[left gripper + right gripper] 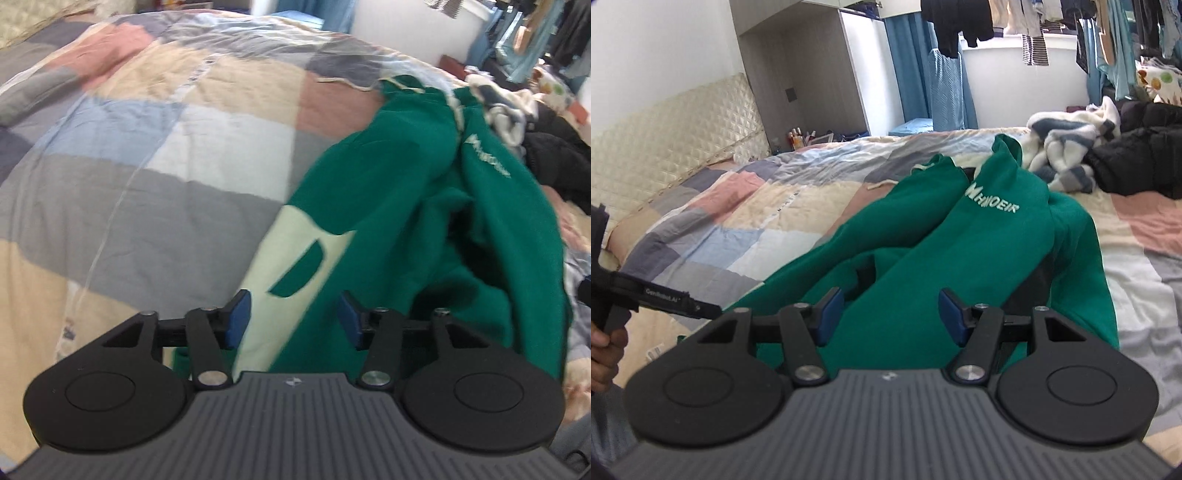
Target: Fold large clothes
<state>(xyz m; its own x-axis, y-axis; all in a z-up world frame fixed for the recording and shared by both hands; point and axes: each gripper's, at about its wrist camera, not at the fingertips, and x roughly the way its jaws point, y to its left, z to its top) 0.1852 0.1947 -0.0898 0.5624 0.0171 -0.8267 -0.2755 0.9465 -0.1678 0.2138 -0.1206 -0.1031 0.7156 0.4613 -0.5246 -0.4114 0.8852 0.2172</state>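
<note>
Sweatshirt [960, 243] crumpled beneath right gripper [891, 314], unheld

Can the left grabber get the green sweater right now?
Probably yes. The left gripper is open, and the green sweater lies crumpled on the patchwork quilt right beneath its fingers, with nothing lying over it or between them.

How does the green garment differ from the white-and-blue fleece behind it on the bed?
The green garment is smooth, solid green with white lettering; the fleece is fluffy, white with blue-grey stripes. The green garment lies stretched out lengthwise just ahead of both grippers; the fleece is bunched in a small heap farther back, beside a black garment. Both lie unfolded on the patchwork quilt.
</note>
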